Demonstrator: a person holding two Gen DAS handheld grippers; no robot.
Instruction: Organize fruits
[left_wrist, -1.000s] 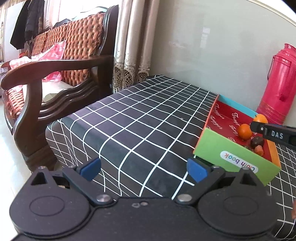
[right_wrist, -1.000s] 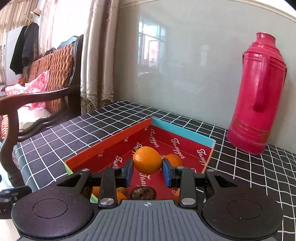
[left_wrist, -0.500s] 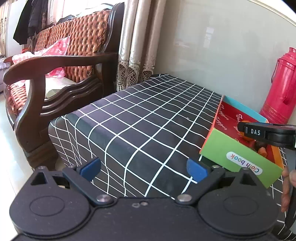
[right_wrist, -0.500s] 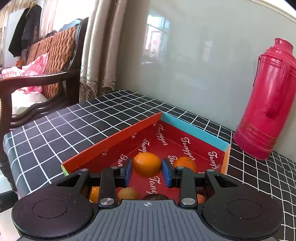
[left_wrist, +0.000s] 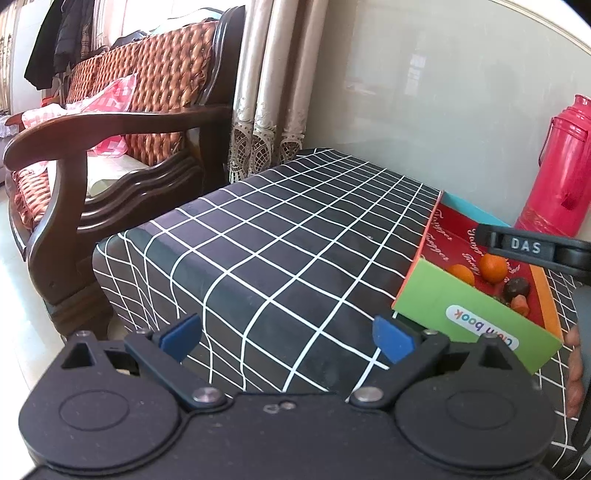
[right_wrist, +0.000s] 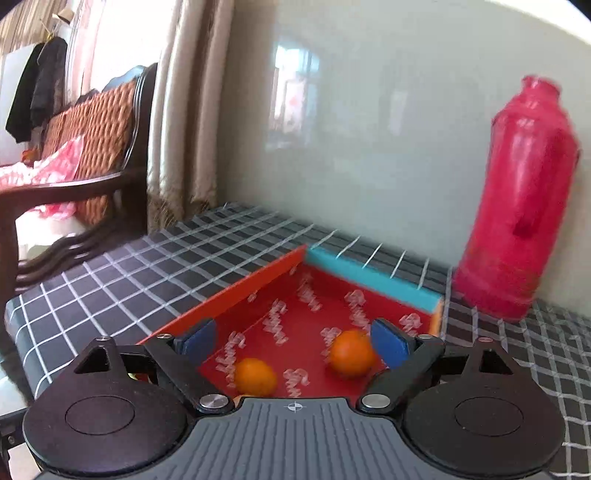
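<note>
A shallow cardboard box (left_wrist: 461, 317) with a green front wall and red inside sits on the checked table; it also shows in the right wrist view (right_wrist: 369, 273). Two oranges (left_wrist: 493, 267) (left_wrist: 461, 274) lie in it with a dark round fruit (left_wrist: 517, 288) and a small reddish one (left_wrist: 520, 303). In the right wrist view the oranges (right_wrist: 255, 376) (right_wrist: 349, 354) lie loose on the red floor. My right gripper (right_wrist: 295, 339) is open and empty above the box. My left gripper (left_wrist: 286, 334) is open and empty, low at the table's front edge, left of the box.
A red thermos (right_wrist: 517, 206) stands against the wall behind the box, also seen in the left wrist view (left_wrist: 557, 173). A wooden armchair (left_wrist: 110, 155) with a woven back stands left of the table. Curtains (left_wrist: 266, 92) hang at the back left.
My right gripper has opened and let go of the orange, which now lies in the box. The left gripper has stayed open and shifted slightly.
</note>
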